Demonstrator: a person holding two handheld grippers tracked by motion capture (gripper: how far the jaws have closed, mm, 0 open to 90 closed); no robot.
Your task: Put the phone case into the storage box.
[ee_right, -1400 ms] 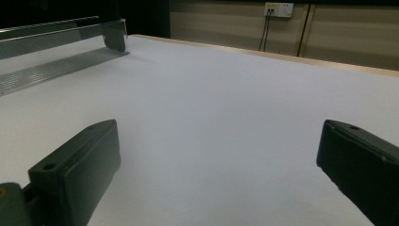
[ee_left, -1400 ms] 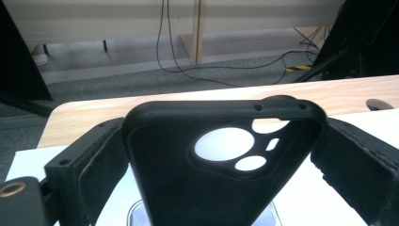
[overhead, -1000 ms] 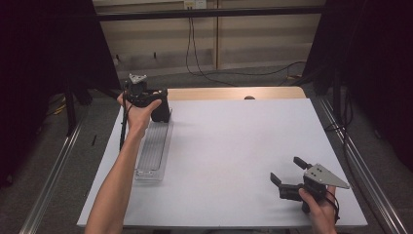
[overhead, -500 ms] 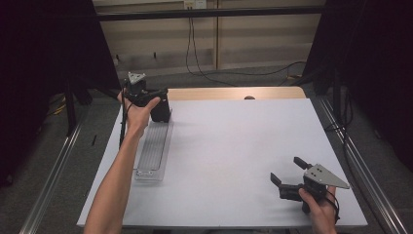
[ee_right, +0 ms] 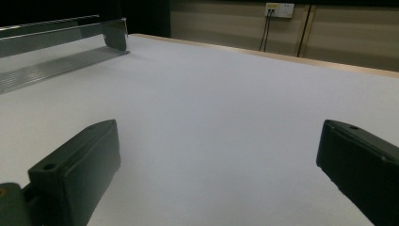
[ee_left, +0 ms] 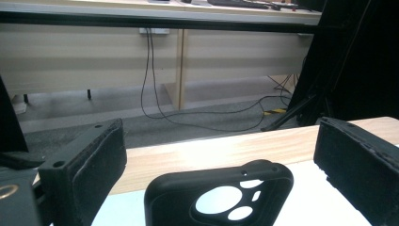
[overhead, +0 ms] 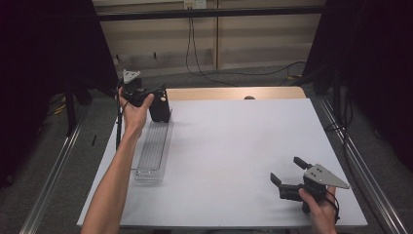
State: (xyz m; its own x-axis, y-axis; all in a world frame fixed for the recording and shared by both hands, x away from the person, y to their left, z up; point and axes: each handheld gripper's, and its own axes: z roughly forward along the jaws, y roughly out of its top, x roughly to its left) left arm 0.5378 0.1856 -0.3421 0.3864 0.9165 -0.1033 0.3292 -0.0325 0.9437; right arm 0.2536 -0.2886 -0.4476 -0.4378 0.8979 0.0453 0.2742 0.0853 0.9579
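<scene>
At the near right corner of the worktop, the right hand-held gripper rests low with its jaws spread wide and nothing between them; in its own view, bare white surface lies ahead. It looks idle, and is best kept parked there, well apart from the work.

Further in on the left lies a long clear tray, running near to far, with nothing visible inside it. At its far end the black phone case stands upright, camera cut-outs towards the top.

The left hand-held gripper hovers at that case with its jaws wide apart, one on either side of it and not yet touching, as the left gripper view shows with the phone case low between them.

The step in hand appears to be taking hold of the case. To do it well:
- lower a little so the pads meet the case's side walls rather than its top rim;
- keep it centred between the jaws;
- close gently, since a soft case would likely buckle or tip against the tray's end wall.
</scene>
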